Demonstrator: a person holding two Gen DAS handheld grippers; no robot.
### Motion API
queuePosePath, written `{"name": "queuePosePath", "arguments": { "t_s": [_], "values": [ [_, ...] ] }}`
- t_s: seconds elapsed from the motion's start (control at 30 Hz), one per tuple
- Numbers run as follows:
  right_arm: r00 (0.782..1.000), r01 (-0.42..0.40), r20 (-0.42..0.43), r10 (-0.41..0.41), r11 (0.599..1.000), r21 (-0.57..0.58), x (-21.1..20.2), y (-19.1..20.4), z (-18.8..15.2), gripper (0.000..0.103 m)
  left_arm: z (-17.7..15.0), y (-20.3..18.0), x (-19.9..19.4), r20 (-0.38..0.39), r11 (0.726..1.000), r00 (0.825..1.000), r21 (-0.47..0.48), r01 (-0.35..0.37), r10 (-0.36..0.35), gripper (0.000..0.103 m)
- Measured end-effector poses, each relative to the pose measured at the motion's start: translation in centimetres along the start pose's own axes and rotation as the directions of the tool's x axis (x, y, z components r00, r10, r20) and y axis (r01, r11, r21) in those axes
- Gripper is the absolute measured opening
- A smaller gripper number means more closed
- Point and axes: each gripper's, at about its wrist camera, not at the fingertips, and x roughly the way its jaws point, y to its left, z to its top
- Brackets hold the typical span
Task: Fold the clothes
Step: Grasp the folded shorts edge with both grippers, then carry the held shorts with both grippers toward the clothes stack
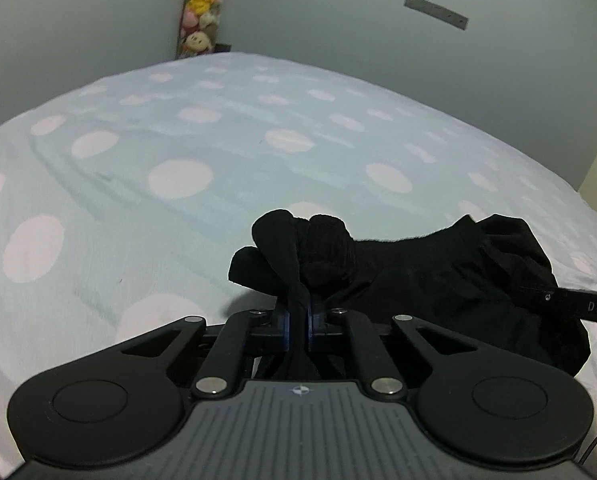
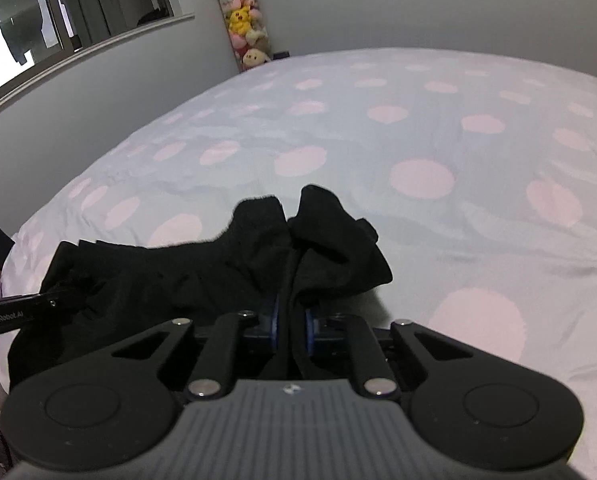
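Note:
A black garment (image 1: 438, 268) lies bunched near the front edge of the bed. My left gripper (image 1: 298, 316) is shut on one bunched corner of it, with cloth squeezed between the blue pads. My right gripper (image 2: 290, 320) is shut on the other corner of the black garment (image 2: 170, 272). The cloth stretches between the two grippers. The right gripper's finger (image 1: 586, 306) shows at the right edge of the left wrist view, and the left gripper's finger (image 2: 14, 314) at the left edge of the right wrist view.
The bed has a pale blue cover with pink dots (image 1: 178, 152) that spreads wide beyond the garment (image 2: 458, 160). A hanging column of plush toys (image 1: 202, 8) stands in the far corner (image 2: 244, 20). A window (image 2: 58, 12) is at the left wall.

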Motion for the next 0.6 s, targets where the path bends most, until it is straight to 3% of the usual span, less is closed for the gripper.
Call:
{"name": "queuePosePath", "arguments": {
  "t_s": [0.3, 0.47, 0.6],
  "values": [
    [0.994, 0.064, 0.093, -0.065, 0.998, 0.016, -6.7, -0.2, 0.8, 0.009, 2.0, -3.2, -3.4, 0.084, 0.996, 0.993, 0.039, 0.084, -0.087, 0.004],
    [0.983, 0.116, 0.139, -0.120, 0.993, 0.037, -11.6, -0.8, 1.4, 0.009, 4.2, -6.7, -5.4, 0.124, 0.982, 0.978, 0.110, 0.152, -0.165, 0.004],
    [0.971, 0.172, 0.157, -0.183, 0.982, 0.081, -16.2, -1.8, 1.6, 0.009, 5.9, -10.5, -6.6, 0.130, 0.956, 0.960, 0.191, 0.222, -0.249, 0.004]
  ]
}}
